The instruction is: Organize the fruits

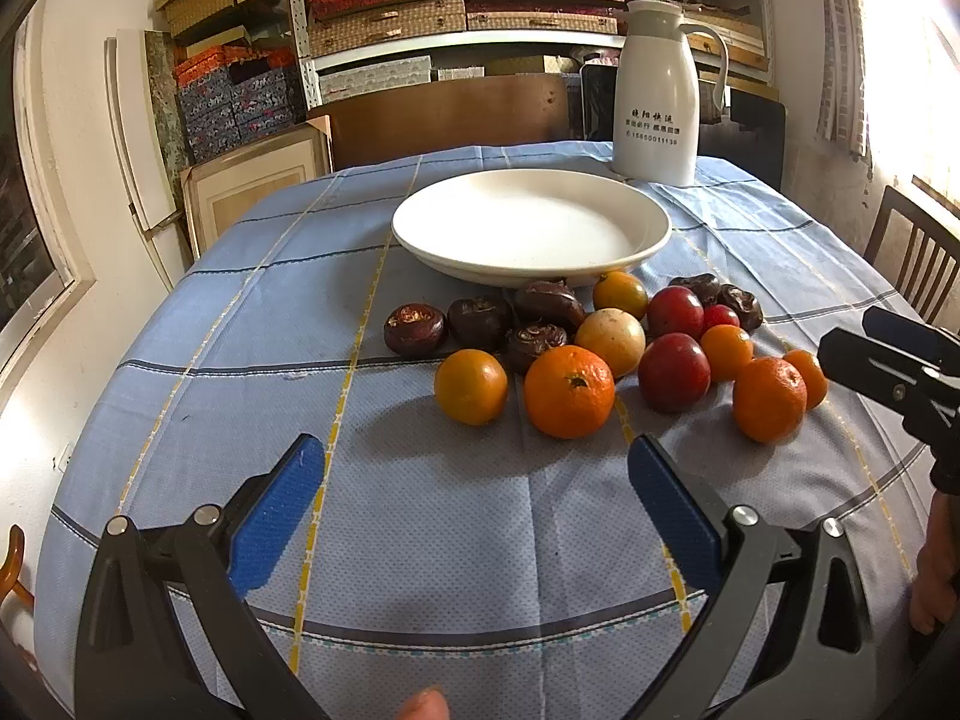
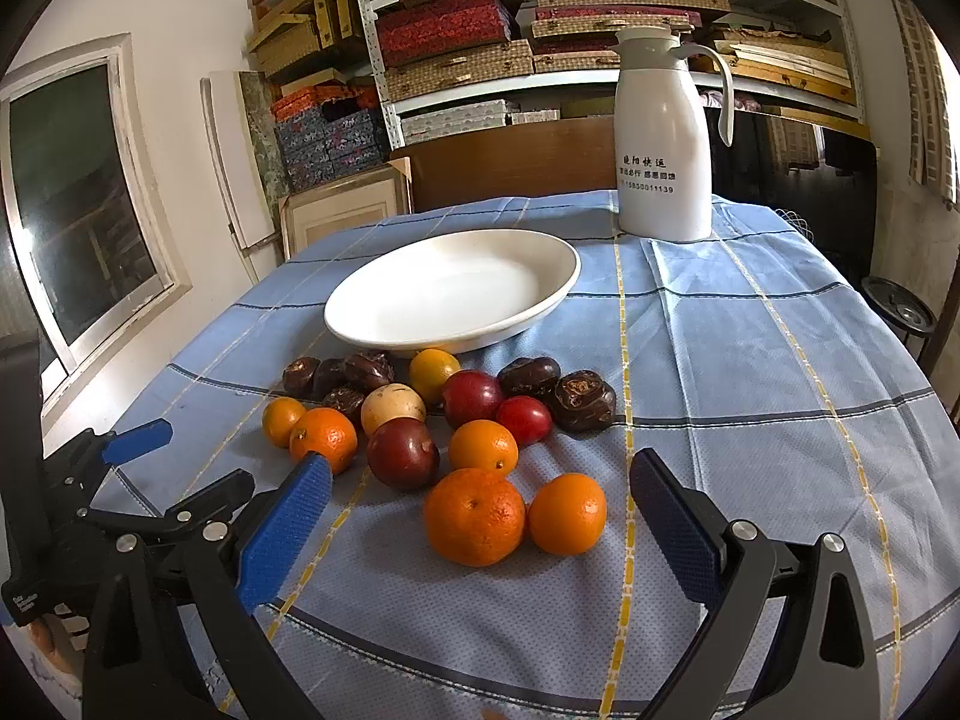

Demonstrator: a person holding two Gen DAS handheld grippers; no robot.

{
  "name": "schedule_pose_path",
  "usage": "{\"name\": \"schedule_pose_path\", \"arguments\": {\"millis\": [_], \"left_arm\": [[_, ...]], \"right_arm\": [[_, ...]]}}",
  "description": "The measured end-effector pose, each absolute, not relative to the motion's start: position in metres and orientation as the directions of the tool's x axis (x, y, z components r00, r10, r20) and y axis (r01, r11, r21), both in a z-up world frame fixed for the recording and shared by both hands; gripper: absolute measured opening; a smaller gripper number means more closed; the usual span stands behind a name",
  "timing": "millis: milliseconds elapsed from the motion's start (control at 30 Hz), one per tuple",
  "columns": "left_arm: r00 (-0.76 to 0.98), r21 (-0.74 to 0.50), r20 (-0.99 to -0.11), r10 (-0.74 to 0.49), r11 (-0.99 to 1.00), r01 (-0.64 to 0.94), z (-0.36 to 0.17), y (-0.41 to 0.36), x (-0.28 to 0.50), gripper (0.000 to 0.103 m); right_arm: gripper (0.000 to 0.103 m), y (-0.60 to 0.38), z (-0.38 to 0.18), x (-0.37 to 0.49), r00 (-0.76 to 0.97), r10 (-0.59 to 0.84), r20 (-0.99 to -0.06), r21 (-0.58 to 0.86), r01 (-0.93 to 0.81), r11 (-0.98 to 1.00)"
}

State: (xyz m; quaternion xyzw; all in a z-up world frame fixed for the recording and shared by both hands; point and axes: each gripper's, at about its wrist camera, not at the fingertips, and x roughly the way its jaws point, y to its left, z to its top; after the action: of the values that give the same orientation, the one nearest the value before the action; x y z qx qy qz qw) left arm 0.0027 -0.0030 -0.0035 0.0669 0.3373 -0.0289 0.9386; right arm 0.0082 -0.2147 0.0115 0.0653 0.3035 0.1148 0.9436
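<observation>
Looking along the left gripper (image 1: 474, 468), its blue pads stand wide apart with nothing between them, only the blue checked tablecloth (image 1: 240, 360) below. The fruit lies ahead of the tips in a loose cluster: a yellow-orange fruit (image 1: 471, 387) and a large mandarin (image 1: 569, 391) are nearest, just beyond the gap between the fingers. Behind these sit dark brown water chestnuts (image 1: 415, 329), a pale yellow fruit (image 1: 611, 341) and two dark red fruits (image 1: 674, 372). Further ahead and touching none of them by sight is the empty white plate (image 1: 420, 228), and past it to the right a white thermos jug (image 1: 657, 96). The right gripper (image 1: 894, 366) shows at the right edge, level with the fruit; from here I cannot tell how its fingers stand.

From the right wrist, the right gripper (image 2: 480, 468) is likewise spread open and holds nothing. A big mandarin (image 2: 475, 517) and a smaller orange (image 2: 567, 514) lie side by side directly between its fingertips, slightly ahead. The rest of the cluster spreads beyond and leftward, then the plate (image 2: 360, 300), then the jug (image 2: 663, 138) ahead to the right. The left gripper (image 2: 138, 441) shows at the left, beside the fruit.
</observation>
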Motion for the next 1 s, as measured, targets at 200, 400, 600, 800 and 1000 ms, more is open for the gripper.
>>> {"name": "schedule_pose_path", "arguments": {"millis": [200,400,600,800,1000], "left_arm": [[0.766,0.106,-0.643,-0.007,0.990,0.098,-0.0044,-0.0029,0.0037,0.099],[0.764,0.105,-0.645,-0.007,0.990,0.097,-0.0048,-0.0023,0.0049,0.099],[0.764,0.105,-0.645,-0.006,0.990,0.097,-0.0047,-0.0023,0.0049,0.099],[0.764,0.106,-0.645,-0.006,0.990,0.097,-0.0047,-0.0023,0.0049,0.099],[0.759,0.109,-0.651,-0.004,0.989,0.099,-0.0057,-0.0021,0.0056,0.099]], "right_arm": [[0.100,-0.2119,0.0117,0.0070,0.786,0.253,-0.564,0.178,-0.183,0.967],[0.100,-0.2110,0.0123,0.0057,0.788,0.252,-0.562,0.174,-0.185,0.967],[0.100,-0.2110,0.0121,0.0059,0.788,0.252,-0.562,0.174,-0.185,0.967],[0.100,-0.2109,0.0122,0.0056,0.787,0.252,-0.564,0.174,-0.185,0.967],[0.100,-0.2100,0.0076,0.0085,0.755,0.285,-0.591,0.195,-0.209,0.958]]}}
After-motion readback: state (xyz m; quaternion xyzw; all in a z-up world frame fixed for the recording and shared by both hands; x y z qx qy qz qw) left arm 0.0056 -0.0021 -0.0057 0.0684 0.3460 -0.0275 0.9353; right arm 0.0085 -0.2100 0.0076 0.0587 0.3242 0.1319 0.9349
